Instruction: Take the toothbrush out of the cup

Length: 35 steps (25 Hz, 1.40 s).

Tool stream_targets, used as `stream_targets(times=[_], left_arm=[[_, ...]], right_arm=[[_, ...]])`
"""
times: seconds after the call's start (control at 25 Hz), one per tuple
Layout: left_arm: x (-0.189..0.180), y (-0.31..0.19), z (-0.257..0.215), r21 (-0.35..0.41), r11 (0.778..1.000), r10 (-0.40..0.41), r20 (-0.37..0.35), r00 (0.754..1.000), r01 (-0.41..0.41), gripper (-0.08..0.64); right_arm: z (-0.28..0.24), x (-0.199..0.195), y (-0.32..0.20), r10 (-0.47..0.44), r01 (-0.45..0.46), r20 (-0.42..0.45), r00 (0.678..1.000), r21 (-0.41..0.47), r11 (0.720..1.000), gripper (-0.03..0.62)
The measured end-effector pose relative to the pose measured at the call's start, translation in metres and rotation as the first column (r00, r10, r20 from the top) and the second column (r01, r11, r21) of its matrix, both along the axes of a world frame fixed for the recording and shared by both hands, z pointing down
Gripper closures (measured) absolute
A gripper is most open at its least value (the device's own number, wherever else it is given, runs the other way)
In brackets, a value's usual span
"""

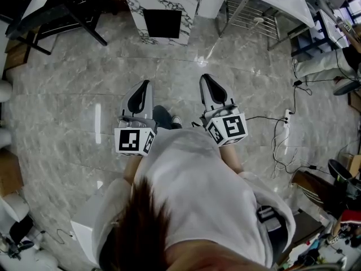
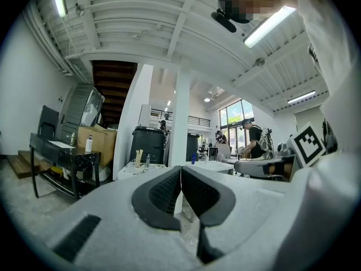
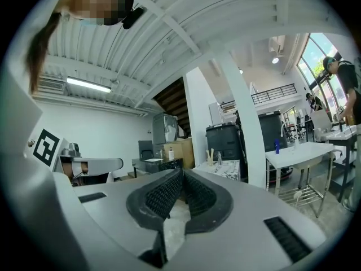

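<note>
Far off, a cup holding a few upright toothbrush-like sticks (image 2: 138, 158) stands on a marble-patterned cabinet (image 1: 162, 4); the cup (image 3: 210, 156) also shows small in the right gripper view. Both grippers are held level over the floor, well short of the cabinet. My left gripper (image 2: 180, 171) has its jaws pressed together with nothing between them, and in the head view it (image 1: 144, 86) sits left of centre. My right gripper (image 3: 181, 173) is likewise shut and empty, and it appears right of centre in the head view (image 1: 206, 79).
Grey marble floor (image 1: 84, 95) lies between me and the cabinet. A white table (image 3: 302, 150) with a wire rack stands to the right, a black table (image 2: 56, 151) to the left. Cables and a power strip (image 1: 286, 120) lie on the floor at right. People work in the background (image 2: 252, 140).
</note>
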<state>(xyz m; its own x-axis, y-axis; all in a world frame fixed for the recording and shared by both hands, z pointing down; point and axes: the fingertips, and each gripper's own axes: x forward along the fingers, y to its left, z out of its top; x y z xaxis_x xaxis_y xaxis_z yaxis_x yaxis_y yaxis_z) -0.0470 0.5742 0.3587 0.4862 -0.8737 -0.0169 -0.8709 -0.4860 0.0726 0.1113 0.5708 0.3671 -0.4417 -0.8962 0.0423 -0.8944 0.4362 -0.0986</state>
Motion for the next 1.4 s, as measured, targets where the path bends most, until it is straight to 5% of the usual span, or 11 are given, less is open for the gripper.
stream_targets(times=[0.44, 1.4], left_arm=[[-0.021, -0.031, 0.017, -0.057, 0.998, -0.016, -0.013, 1.000, 0.015, 0.545], [-0.080, -0.209, 0.007, -0.076, 0.993, 0.081, -0.063, 0.995, -0.086, 0.545]], right_arm=[[0.015, -0.019, -0.026, -0.017, 0.017, -0.010, 1.000, -0.062, 0.998, 0.566], [0.005, -0.094, -0.202, 0.044, -0.045, -0.027, 0.999, -0.066, 0.997, 0.566]])
